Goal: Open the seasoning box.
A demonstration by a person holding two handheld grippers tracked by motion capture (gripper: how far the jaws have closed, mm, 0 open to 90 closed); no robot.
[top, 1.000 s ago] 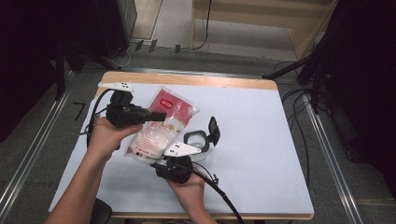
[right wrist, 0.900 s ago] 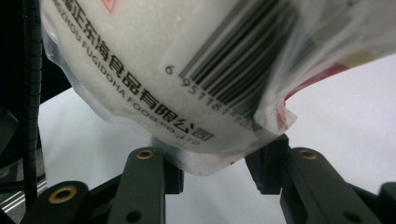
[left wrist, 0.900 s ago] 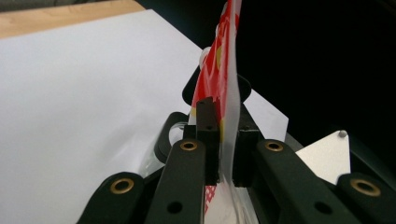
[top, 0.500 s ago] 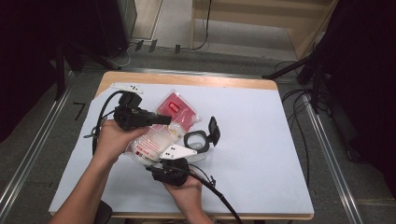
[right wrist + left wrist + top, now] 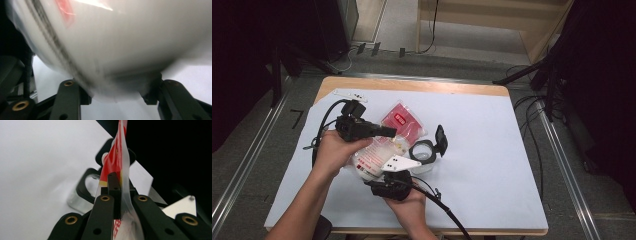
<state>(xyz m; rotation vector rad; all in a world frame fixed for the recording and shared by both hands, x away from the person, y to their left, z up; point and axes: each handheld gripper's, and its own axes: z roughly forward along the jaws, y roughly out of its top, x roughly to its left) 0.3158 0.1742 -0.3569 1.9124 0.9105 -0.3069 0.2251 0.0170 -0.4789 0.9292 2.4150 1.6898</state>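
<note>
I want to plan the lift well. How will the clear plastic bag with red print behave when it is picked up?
Probably floppy: in the left gripper view the plastic bag stands as a thin, wavy sheet where the left gripper pinches it. Probably light, since one pinched edge holds it up. Perhaps slippery: the film looks smooth and glossy against the right gripper.
</note>
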